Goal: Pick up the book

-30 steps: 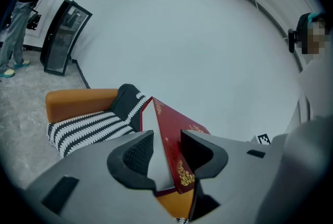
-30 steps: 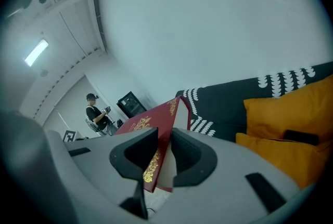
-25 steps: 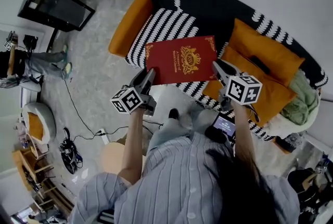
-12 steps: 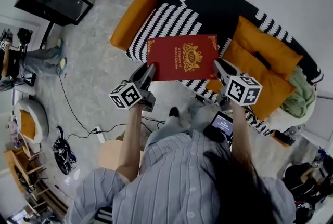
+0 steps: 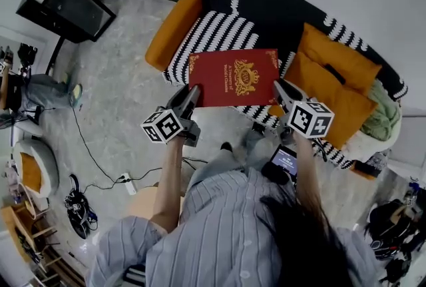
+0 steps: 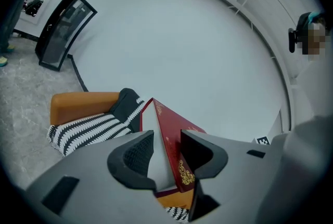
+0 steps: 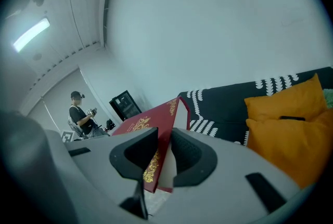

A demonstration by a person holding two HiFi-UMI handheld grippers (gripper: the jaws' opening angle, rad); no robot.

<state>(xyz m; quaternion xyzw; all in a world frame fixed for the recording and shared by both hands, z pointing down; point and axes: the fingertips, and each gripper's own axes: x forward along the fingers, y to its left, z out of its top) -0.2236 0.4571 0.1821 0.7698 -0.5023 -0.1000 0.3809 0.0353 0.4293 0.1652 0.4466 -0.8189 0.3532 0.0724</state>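
left gripper [image 5: 189, 96] clamped on left edge of red book [image 5: 233, 77], right gripper [image 5: 280, 88] clamped on its right edge, book held flat in the air, gold-crest cover up, over front edge of striped sofa [image 5: 212, 34], orange cushions [image 5: 336, 79] at sofa's right end

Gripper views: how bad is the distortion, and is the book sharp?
Left gripper view: strong fisheye, black corners, red gold-embossed book sharp between the jaws. Right gripper view: same curvature, ceiling light strip blown white. Head view: evenly lit, edges bent.
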